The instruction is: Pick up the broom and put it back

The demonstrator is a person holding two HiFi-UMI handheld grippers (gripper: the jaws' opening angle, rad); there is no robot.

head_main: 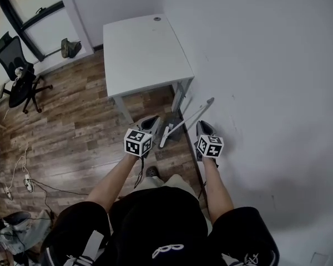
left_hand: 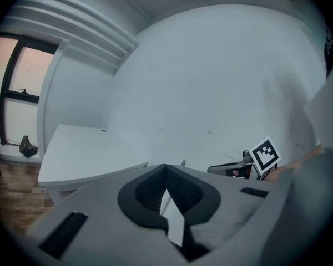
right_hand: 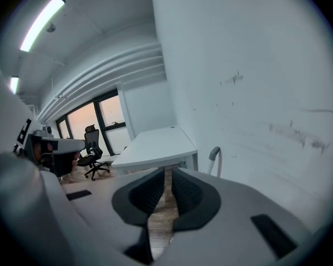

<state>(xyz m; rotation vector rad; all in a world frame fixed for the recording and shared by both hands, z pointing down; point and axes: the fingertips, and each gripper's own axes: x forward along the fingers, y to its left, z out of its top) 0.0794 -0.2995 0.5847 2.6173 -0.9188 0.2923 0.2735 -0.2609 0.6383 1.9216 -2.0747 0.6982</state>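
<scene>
Left gripper (left_hand: 166,166): tips together, nothing gripped as far as I can see. Right gripper (right_hand: 167,169): narrow gap, empty, only floor (right_hand: 162,222) shows through it. Broom (head_main: 190,118) leans on the wall (head_main: 266,65) just right of the table (head_main: 144,49) leg, ahead between both grippers. Neither one touches it. The curved handle top shows in the right gripper view.

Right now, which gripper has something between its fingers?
The left gripper: a white handle sits between its fingers. The right gripper has nothing there; only wood floor shows through its narrow gap.
</scene>
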